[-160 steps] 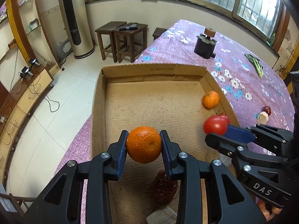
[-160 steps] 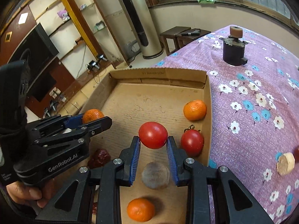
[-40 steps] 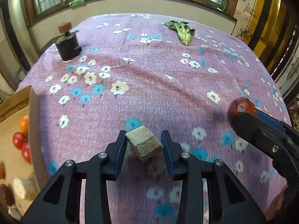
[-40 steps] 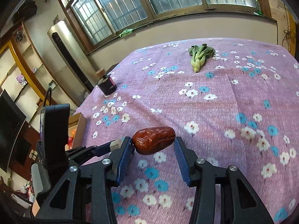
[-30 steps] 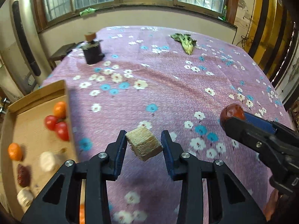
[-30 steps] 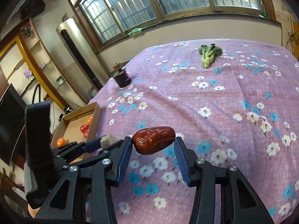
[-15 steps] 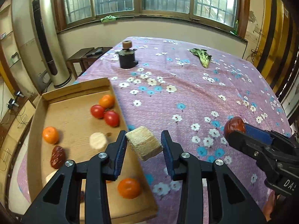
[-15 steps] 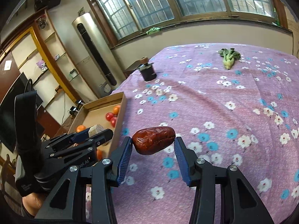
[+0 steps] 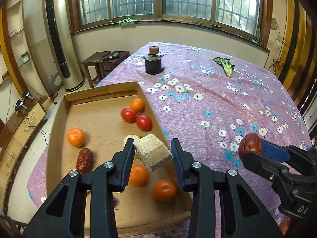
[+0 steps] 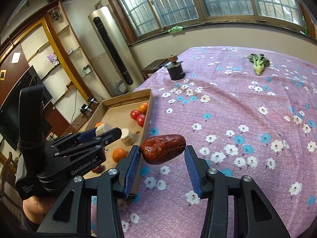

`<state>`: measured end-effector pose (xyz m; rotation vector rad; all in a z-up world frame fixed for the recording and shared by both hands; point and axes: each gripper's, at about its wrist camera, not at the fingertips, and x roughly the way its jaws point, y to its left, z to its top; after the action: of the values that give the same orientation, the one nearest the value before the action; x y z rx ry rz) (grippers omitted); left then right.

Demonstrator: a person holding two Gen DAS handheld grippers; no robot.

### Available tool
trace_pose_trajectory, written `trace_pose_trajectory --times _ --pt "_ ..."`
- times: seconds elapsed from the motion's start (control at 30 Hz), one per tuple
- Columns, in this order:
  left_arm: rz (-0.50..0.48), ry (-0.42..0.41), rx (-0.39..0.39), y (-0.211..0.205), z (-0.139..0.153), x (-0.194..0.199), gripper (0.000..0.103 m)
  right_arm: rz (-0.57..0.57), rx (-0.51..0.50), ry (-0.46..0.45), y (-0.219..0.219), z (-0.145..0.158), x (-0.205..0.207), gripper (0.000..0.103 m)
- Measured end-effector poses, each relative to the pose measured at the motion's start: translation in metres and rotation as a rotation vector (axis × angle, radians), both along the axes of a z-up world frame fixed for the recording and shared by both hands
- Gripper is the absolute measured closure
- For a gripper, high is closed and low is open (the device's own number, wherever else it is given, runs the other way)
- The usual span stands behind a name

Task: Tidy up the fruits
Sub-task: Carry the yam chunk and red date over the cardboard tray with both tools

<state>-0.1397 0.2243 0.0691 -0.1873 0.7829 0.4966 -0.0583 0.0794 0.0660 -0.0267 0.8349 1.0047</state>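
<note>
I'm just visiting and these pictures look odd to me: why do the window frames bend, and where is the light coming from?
Left wrist view: a fisheye lens bows the window frames and darkens the corners; daylight from the windows casts soft shadows under the oranges in the cardboard tray. Right wrist view: same curving; the red date shows glossy highlights, everything sharp.

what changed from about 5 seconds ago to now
The left hand-held gripper let go of an orange in the cardboard tray and now grips a pale fibrous chunk. The right hand-held gripper dropped its tomato and now grips a red date. The black pot and the greens stayed put.
</note>
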Motion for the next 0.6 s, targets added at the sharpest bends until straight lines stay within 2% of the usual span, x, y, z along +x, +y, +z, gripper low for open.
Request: trace_pose_trajectory --times 0.6 --pt "0.065 0.004 0.013 0.031 -0.002 -0.022 0.068 0.099 -0.014 -0.009 0.040 -0.003 -0.026 0.056"
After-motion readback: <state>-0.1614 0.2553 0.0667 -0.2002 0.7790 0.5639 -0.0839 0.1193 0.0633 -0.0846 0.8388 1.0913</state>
